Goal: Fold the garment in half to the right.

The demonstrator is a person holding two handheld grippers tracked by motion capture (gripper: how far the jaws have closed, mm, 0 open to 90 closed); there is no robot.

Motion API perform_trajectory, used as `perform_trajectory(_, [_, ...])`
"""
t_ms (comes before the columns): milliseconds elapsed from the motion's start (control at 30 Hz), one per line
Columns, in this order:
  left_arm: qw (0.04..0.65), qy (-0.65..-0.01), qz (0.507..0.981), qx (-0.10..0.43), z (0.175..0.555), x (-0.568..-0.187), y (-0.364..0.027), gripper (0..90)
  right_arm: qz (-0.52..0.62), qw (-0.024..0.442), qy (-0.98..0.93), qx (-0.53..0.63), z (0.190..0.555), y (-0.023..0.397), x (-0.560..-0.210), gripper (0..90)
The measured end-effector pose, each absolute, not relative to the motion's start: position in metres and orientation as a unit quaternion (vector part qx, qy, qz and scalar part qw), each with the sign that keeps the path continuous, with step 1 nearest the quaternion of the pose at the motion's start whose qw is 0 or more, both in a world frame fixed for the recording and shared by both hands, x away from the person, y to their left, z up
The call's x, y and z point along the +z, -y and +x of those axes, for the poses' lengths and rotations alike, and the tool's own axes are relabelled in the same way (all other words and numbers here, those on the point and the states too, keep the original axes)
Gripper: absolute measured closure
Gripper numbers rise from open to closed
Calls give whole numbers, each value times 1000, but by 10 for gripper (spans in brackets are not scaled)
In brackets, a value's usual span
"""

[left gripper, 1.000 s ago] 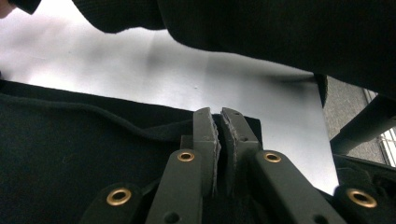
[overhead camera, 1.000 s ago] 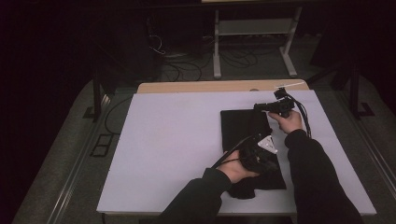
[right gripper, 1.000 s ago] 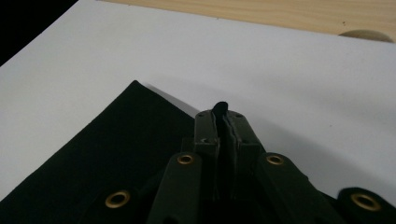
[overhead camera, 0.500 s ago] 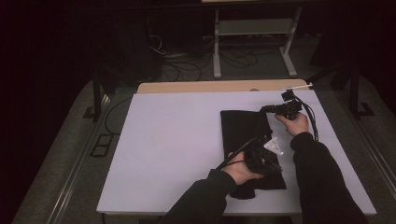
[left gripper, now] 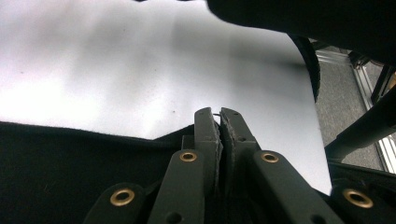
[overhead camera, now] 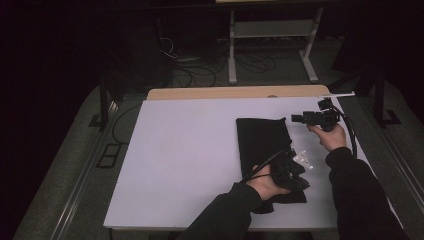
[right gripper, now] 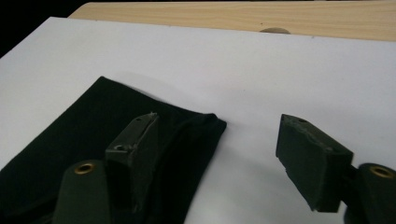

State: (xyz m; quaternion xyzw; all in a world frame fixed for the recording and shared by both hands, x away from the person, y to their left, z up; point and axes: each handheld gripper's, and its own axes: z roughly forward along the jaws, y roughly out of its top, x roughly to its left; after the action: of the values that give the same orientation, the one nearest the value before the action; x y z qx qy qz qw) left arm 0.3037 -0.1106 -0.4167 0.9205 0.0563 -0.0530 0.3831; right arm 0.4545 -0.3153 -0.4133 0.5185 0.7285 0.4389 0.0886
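A black cloth (overhead camera: 262, 140) lies flat on the white table (overhead camera: 190, 150), right of centre. My left gripper (overhead camera: 295, 177) rests on the cloth's near end. In the left gripper view its jaws are shut, with the cloth's (left gripper: 56, 172) edge drawn up into them (left gripper: 219, 114). My right gripper (overhead camera: 296, 119) hovers just past the cloth's far right corner, pointing left. Its jaws have just been opening and now stand open (right gripper: 219, 123) with nothing between them. The cloth's corner (right gripper: 70, 140) lies flat under one jaw.
A wooden strip (overhead camera: 225, 93) runs along the table's far edge. Beyond it are a metal stand (overhead camera: 270, 30) and cables on the dark floor. Bare white tabletop stretches left of the cloth. The table's right edge is close to my right hand.
My right gripper has opened, let go of the cloth's far right corner and drawn away to the right. The left hand has shifted slightly on the cloth's near end.
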Motion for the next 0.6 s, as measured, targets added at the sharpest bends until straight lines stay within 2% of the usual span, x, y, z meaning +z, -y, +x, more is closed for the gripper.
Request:
perform_trajectory(400, [365, -65, 926, -66, 308, -425, 116, 834, 512, 97, -730, 443, 435, 322, -413, 81])
perform_trajectory(467, [368, -67, 925, -71, 308, -423, 115, 806, 510, 100, -732, 442, 432, 324, -412, 37])
perform_trajectory(567, [384, -68, 918, -72, 309, -418, 112, 737, 509, 99, -732, 442, 428, 327, -411, 18])
perform_trajectory(600, [387, -68, 917, -67, 308, -417, 111, 690, 511, 100, -729, 445, 427, 327, -411, 16])
